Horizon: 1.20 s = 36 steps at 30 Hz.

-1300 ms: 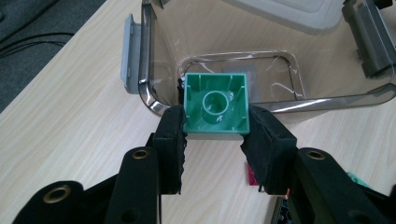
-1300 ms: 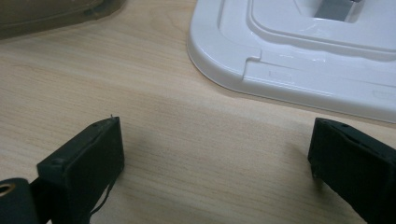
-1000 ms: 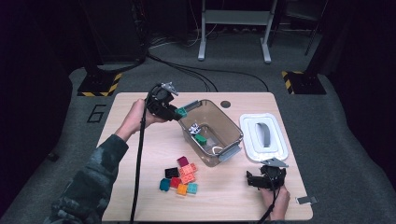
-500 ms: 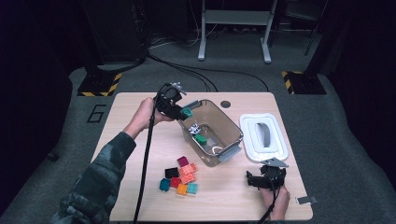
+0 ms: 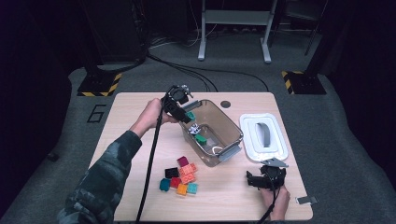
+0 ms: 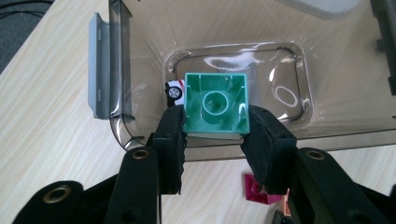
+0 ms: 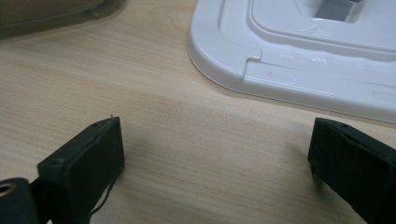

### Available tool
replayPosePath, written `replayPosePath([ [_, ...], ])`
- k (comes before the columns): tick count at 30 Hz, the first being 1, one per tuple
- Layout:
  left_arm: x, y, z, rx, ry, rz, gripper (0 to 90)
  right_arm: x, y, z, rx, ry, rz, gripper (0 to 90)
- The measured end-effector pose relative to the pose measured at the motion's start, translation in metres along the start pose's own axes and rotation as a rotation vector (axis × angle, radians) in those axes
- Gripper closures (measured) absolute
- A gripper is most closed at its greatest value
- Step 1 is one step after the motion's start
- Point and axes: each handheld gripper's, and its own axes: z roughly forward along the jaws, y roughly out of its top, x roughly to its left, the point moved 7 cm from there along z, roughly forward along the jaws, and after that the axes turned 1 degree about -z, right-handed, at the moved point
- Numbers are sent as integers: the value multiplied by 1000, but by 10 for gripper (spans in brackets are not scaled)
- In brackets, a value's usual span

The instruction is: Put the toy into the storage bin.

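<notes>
Left gripper (image 6: 215, 140) clamped on green block (image 6: 216, 105), held over the clear bin (image 6: 140, 70); two pieces already below. Seven-odd blocks (image 5: 181, 177) left on table. Right gripper (image 7: 215, 154) spread wide, holding nothing, beside lid (image 7: 299, 60).

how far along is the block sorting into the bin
Early on. Done: a green block and a small toy car already lie in the clear bin. In hand: the left claw is shut on a teal block, held over the bin. Left: about seven blocks sit on the table, the white lid lies beside the bin, and the right claw rests open.
</notes>
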Motion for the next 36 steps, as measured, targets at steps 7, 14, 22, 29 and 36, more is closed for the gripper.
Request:
replayPosePath([
  [7,-1,-1,11,67,5,-2,592,0,0,0,0,0,0,27],
  [14,-5,1,19,123,5,5,592,0,0,0,0,1,0,27],
  [22,-5,1,28,161,1,-4,591,0,0,0,1,2,-1,27],
  [29,-5,1,29,164,11,-19,582,0,0,0,1,3,-2,27],
  [36,-9,1,16,112,7,-22,379,0,0,0,1,3,-1,28],
])
